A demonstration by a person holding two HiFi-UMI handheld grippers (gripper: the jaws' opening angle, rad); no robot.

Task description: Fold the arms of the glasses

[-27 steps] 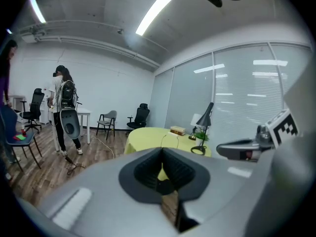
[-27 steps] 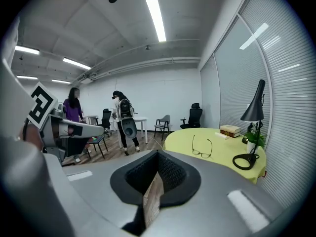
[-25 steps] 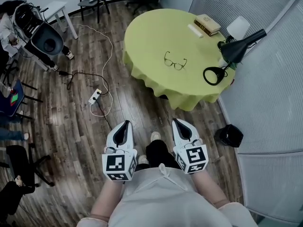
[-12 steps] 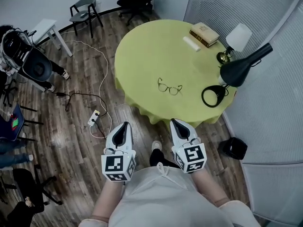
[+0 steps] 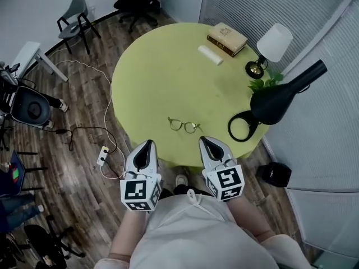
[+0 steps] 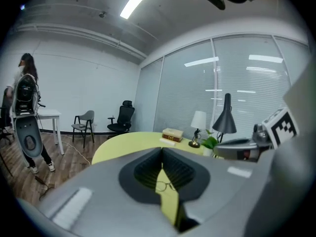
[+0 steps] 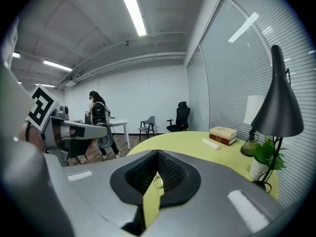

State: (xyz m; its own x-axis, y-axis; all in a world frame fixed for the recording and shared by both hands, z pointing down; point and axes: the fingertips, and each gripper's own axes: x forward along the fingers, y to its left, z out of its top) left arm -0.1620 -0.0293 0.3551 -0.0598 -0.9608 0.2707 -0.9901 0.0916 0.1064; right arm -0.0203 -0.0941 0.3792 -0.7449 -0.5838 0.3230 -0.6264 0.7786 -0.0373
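Head view: glasses (image 5: 183, 125) lying at the near edge of the counter (image 5: 157, 77), within easy reach, arms apparently unfolded; left gripper (image 5: 147, 144) and right gripper (image 5: 205, 142), jaws closed together, holding nothing, poised side by side just short of that edge, likely on approach.

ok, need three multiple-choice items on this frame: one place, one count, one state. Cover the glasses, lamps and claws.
1. Where on the round table with the yellow-green cloth do the thin dark wire-framed glasses lie?
A. near the edge closest to the person
B. beside the books
C. at the far edge

2. How many lamps stand on the table?
A. one
B. two
C. three

3. The left claw and right claw are:
A. both shut, empty
B. shut on the glasses
C. wide open

Key:
1 A: the glasses lie just ahead of both claws.
2 B: a white-shaded lamp and a black cone-shaded lamp.
3 A: each gripper view shows the jaws together with nothing between them.
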